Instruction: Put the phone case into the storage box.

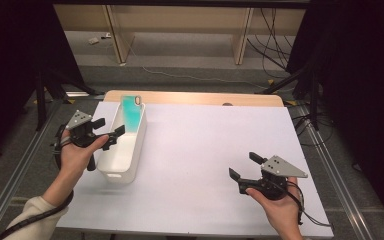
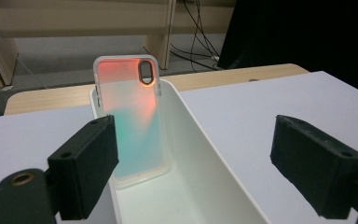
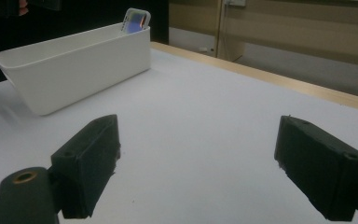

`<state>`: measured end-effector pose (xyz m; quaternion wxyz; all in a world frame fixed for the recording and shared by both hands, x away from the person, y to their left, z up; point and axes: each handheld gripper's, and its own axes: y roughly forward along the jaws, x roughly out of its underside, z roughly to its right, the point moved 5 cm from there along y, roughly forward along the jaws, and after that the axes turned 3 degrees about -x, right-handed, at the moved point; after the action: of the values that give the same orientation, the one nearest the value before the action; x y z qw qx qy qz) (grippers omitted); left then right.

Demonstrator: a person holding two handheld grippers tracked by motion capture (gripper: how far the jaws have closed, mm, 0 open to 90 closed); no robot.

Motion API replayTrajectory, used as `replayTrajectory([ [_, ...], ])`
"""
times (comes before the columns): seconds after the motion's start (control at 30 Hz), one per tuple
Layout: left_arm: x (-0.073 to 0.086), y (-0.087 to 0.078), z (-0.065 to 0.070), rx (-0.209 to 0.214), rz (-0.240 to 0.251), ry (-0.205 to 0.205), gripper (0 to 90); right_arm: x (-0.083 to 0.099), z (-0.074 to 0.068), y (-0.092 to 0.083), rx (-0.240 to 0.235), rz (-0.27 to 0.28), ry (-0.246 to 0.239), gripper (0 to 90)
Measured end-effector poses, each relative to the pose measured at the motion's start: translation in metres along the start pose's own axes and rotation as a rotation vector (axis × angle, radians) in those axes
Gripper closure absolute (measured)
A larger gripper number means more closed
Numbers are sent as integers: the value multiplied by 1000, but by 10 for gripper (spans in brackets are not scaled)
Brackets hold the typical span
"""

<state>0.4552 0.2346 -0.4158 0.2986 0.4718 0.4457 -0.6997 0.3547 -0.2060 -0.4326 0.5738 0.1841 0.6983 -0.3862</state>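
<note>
lab: black curtains (image 1: pixel 10 60), floor cables (image 1: pixel 275 42)

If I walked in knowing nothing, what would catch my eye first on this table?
Probably the colourful phone case, teal fading to orange-red, leaning upright against the far end of a long white bin at the table's left. Next, the left gripper with jaws open beside the bin, and the right gripper, also open, over the bare white tabletop.

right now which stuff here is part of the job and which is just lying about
Part of the job:
- phone case, leaning upright at the far end of the bin
- white bin
- left gripper, jaws open, at the bin

Just lying about:
- cables on the floor
- wooden shelf legs
</note>
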Motion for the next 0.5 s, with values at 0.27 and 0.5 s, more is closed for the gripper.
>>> replayTrajectory([
  [0.27, 7, -10, 11, 30, 16, 3, 137, 0, 0, 0, 1, 0, -4, 153],
  [0.5, 14, -17, 20, 61, 17, 15, 134, 0, -1, -1, -4, -13, -5, 153],
])
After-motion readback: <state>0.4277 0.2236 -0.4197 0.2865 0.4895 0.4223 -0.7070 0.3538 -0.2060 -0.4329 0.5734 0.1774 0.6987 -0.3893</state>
